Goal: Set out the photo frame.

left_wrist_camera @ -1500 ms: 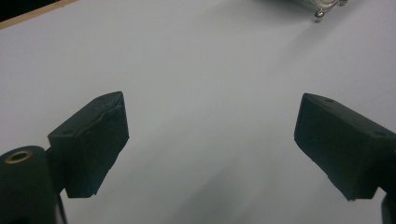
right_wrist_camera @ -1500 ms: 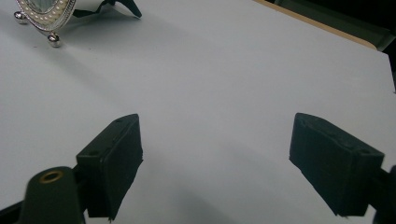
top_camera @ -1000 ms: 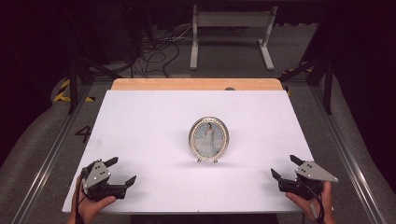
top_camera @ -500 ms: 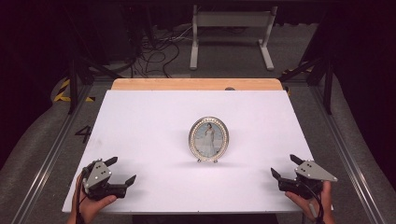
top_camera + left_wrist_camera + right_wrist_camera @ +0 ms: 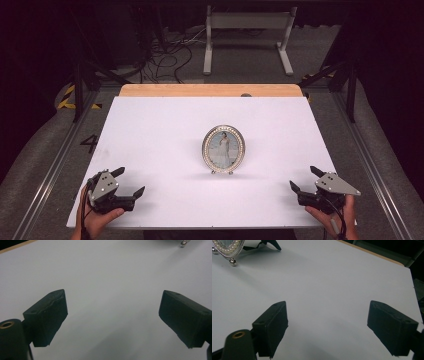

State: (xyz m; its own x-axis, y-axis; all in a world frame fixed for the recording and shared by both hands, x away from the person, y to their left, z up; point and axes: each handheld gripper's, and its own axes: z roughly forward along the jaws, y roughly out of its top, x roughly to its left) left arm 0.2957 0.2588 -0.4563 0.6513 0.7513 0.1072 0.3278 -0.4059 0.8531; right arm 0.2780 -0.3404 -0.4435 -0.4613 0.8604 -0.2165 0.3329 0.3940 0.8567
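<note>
Oval picture frame (image 5: 224,149) upright on desk (image 5: 150,130), mid-desk, long axis vertical, face toward person.

Left hand-held gripper (image 5: 128,181): released, jaws spread, nothing between; frame lies ahead and to its right, well apart.

Right hand-held gripper (image 5: 305,179): released, jaws spread, empty; frame lies ahead and to its left, well apart. Right gripper view: frame foot (image 5: 233,263) and rear stand (image 5: 270,243) at upper left.

Judgement: right hand-held gripper marginally nearer; difference small.

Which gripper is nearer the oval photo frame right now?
Right, though only slightly. The right gripper sits open at the near right corner of the table; the left gripper sits open at the near left corner. The oval photo frame stands upright between them, untouched.
</note>
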